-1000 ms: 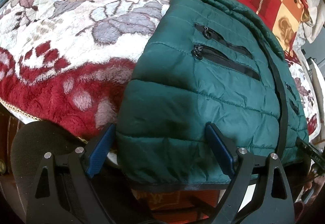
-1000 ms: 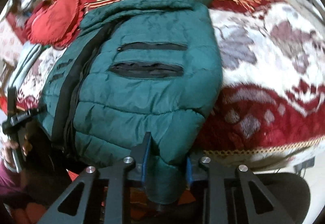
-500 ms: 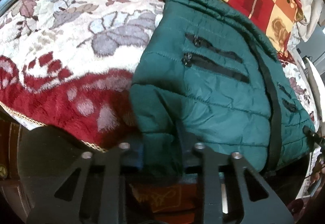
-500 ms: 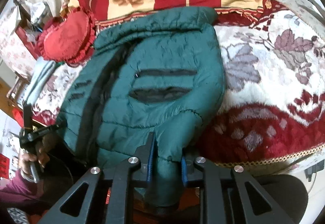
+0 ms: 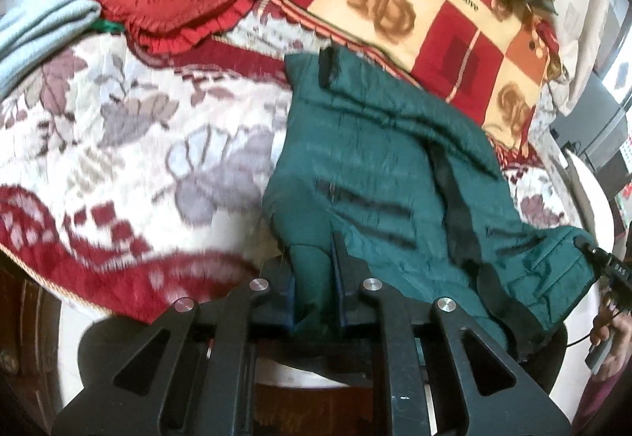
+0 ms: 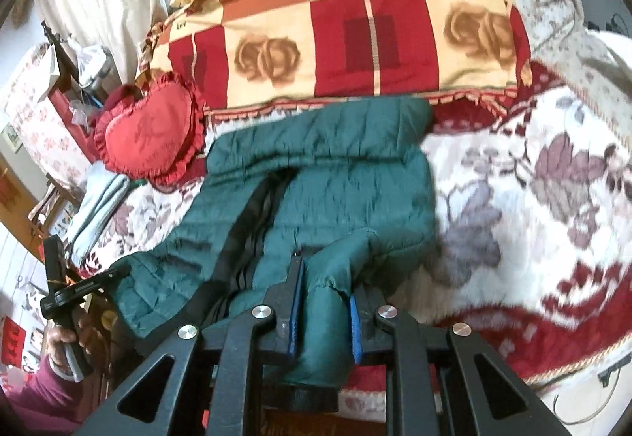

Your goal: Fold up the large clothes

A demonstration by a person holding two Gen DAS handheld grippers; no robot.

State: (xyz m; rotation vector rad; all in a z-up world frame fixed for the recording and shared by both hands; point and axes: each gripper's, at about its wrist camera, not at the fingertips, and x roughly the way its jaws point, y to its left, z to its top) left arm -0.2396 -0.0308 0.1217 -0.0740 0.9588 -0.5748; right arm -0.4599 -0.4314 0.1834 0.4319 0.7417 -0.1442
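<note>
Your left gripper is clamped on a bunched fold of the dark green quilted puffer jacket, its blue-padded jaws pressed in on the fabric at the hem corner nearest you. Your right gripper is pinched the same way on the opposite hem corner of the jacket, with a thick roll of green fabric squeezed between its blue pads.

The jacket lies front-up on the red and cream floral plush blanket that covers the bed, its collar pointing away from you towards the red, orange and cream checked pillow with rose prints. The collar edge just touches that pillow's fringed border in the right wrist view. A black zip placket runs down the jacket's middle, and the near hem is lifted off the blanket where you hold it (the two pocket zips are blurred in the left wrist view).

A red frilled heart-shaped cushion sits on the blanket to the left of the collar, close but apart from the jacket. Beside that cushion lies a folded pale blue cloth, touching the cushion's frill.
</note>
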